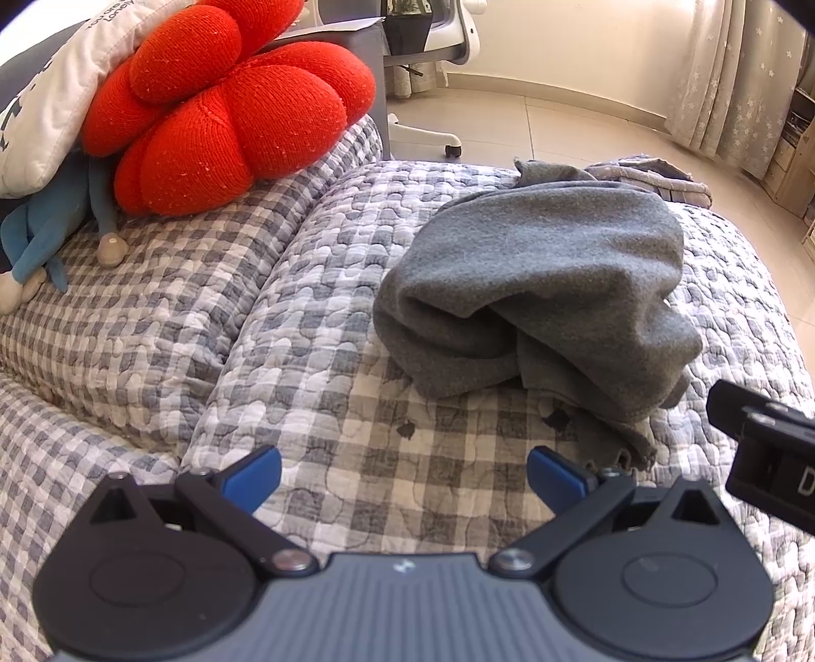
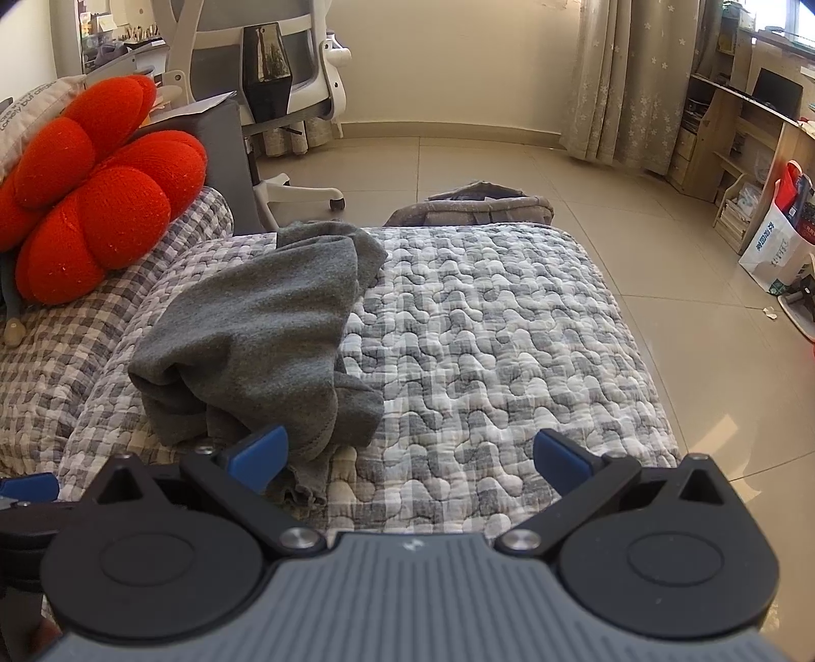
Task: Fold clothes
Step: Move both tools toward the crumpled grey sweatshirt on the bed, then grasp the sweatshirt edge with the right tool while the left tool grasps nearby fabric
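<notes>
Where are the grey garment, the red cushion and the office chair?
Grey garment (image 2: 254, 326), right wrist view, on its broad top fold.
Red cushion (image 1: 224, 107), left wrist view, on its middle.
Office chair (image 2: 270, 46), right wrist view, on its back.

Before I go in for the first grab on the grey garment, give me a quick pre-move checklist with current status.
1. Left gripper open, empty: ok.
2. Right gripper open, empty: ok.
3. Grey garment flat for folding: not ok, it lies bunched on the checked quilt.
4. Reachable edge: ok, a loose hem lies by the right gripper's left finger.
5. Red cushion apart from garment: ok.
6. Which garment part the hem is: cannot tell.
</notes>
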`<action>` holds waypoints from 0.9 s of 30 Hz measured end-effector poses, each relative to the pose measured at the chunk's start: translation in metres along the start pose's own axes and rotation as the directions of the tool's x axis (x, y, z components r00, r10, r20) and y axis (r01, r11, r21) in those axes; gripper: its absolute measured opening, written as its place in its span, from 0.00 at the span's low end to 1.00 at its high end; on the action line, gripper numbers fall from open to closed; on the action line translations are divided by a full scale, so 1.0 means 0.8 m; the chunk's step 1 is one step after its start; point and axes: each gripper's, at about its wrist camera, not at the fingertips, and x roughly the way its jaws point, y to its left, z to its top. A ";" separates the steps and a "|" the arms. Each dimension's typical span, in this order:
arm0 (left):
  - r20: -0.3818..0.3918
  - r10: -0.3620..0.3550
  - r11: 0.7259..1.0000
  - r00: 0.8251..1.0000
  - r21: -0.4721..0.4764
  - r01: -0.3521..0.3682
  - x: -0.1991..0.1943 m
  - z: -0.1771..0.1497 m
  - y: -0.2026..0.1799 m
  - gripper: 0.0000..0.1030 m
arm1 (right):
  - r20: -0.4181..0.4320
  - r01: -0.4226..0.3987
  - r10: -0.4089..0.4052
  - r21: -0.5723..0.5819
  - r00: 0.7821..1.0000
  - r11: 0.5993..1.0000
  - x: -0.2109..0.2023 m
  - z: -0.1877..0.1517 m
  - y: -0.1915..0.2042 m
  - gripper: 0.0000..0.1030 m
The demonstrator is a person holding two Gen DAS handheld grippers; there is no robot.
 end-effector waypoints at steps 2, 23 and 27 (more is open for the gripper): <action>-0.005 -0.011 1.000 1.000 -0.003 0.011 0.001 0.001 0.003 1.00 | -0.002 0.005 -0.005 0.010 1.000 1.000 0.002 0.001 -0.002 1.00; 0.070 -0.090 0.991 0.994 -0.090 0.096 0.031 0.032 0.047 1.00 | 0.015 -0.280 0.281 0.166 0.959 0.946 0.055 0.020 -0.020 0.99; 0.080 -0.106 0.992 0.991 -0.059 0.111 0.034 0.041 0.046 1.00 | -0.049 -0.320 0.334 0.178 0.941 0.930 0.083 0.015 -0.022 0.76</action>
